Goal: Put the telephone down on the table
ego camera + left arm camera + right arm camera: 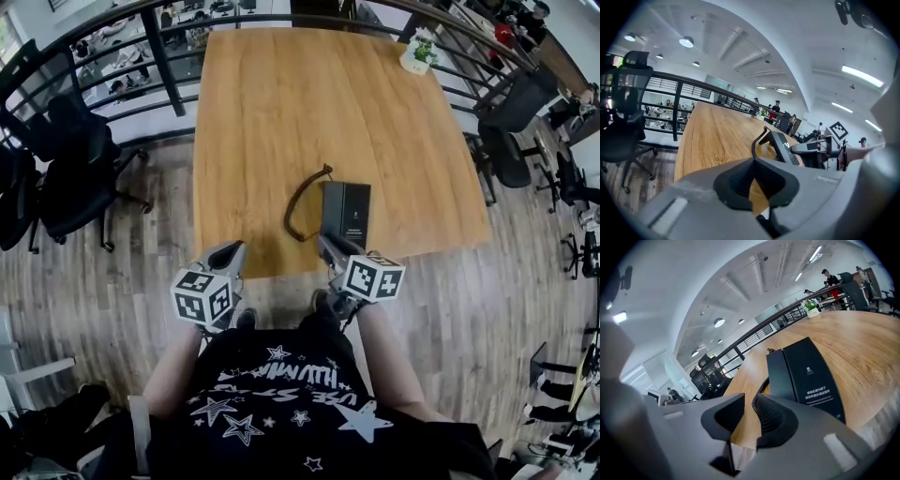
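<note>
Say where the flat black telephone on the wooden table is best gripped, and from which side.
Probably the near short end of the flat black telephone, approached from the near edge of the light wooden table, where the right gripper sits. It lies flat, lengthwise away from that edge, and its black coiled cord loops off the left side, so that end looks unobstructed.

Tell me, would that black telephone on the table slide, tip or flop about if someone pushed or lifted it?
The telephone lies flat and low on the table, so a push would probably slide it, not tip it. Its cord sprawls in a loose curve, so it would likely dangle and drag when lifted.
</note>
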`<state>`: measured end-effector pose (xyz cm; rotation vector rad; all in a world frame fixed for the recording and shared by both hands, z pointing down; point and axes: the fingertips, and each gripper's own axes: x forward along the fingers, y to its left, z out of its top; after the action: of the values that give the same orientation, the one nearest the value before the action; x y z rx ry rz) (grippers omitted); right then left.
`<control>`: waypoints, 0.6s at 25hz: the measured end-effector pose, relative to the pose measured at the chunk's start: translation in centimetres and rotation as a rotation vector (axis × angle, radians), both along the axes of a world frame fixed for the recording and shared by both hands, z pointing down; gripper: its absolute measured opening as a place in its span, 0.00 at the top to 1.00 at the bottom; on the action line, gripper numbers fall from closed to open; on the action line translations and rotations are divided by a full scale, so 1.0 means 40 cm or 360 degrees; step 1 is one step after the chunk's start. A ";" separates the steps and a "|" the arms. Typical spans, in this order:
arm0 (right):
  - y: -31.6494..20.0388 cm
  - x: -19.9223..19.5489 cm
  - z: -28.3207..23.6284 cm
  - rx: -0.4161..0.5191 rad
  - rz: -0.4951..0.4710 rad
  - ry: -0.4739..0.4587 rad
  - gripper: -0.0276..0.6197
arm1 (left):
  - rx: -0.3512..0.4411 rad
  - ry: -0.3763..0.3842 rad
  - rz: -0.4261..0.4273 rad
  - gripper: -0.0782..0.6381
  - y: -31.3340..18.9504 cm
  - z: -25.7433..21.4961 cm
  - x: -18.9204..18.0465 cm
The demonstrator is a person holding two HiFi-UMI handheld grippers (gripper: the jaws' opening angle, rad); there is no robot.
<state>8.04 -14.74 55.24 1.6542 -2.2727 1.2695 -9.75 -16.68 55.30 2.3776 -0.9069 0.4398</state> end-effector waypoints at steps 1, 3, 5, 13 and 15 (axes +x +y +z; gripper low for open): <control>0.006 -0.010 -0.003 0.0008 0.0031 0.0003 0.84 | 0.0002 0.0003 0.0041 0.89 0.002 0.001 -0.005; 0.022 -0.036 -0.010 0.0015 0.0085 0.0018 0.84 | 0.0010 0.0013 0.0122 0.89 0.007 0.000 -0.014; 0.045 -0.066 -0.013 0.0015 0.0125 0.0029 0.87 | 0.0012 0.0034 0.0177 0.89 0.015 -0.002 -0.031; 0.187 -0.118 -0.012 0.0017 0.0389 -0.0015 0.95 | 0.0001 0.0012 0.0421 0.89 0.089 0.010 -0.066; 0.214 -0.122 -0.013 0.0012 0.0412 -0.0014 0.96 | -0.0002 0.0011 0.0460 0.89 0.105 0.009 -0.065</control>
<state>3.17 -6.17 54.72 2.0015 -2.1229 1.3172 -12.36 -12.47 55.65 2.5160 -0.5592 0.5414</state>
